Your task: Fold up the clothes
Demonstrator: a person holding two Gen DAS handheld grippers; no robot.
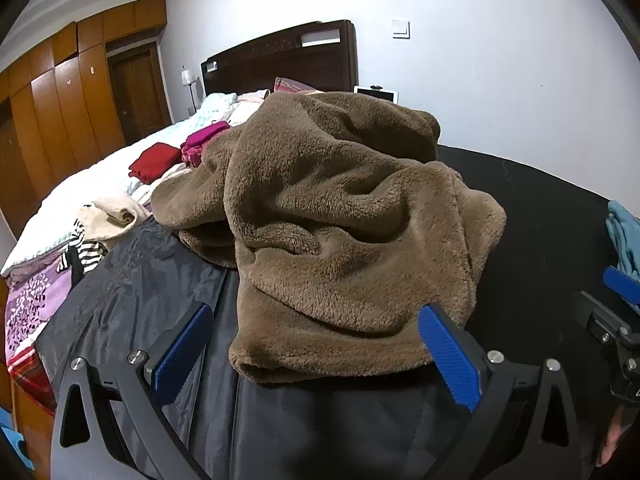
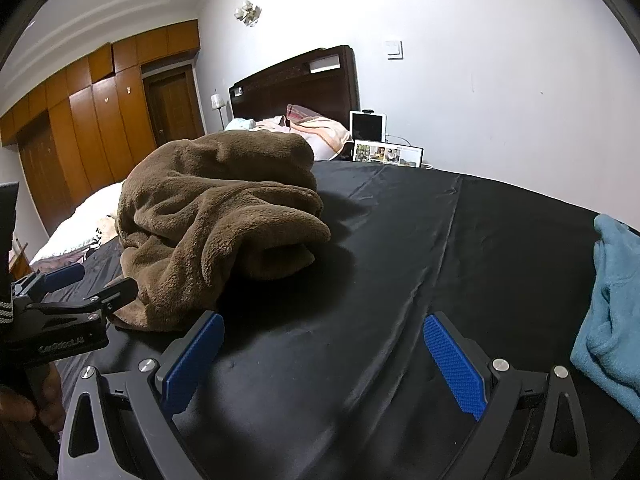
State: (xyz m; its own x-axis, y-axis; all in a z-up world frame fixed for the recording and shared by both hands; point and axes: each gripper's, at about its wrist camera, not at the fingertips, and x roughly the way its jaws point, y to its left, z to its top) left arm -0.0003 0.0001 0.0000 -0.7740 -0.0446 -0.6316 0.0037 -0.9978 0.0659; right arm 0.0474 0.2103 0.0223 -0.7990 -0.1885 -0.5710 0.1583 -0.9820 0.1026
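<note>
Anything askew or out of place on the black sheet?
Only the brown fleece garment: it lies in a crumpled heap on the black satin sheet, not yet spread or folded. Both grippers, left and right, are open and empty. Nothing looks damaged.

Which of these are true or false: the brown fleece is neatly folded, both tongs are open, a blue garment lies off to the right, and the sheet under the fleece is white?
1. The brown fleece is neatly folded. False: it lies in a crumpled heap.
2. The left tongs and right tongs are both open. True.
3. A blue garment lies to the right on the black sheet. True.
4. The sheet under the fleece is white. False: it is black.
5. The right tongs grip the fleece. False: they hold nothing.
</note>
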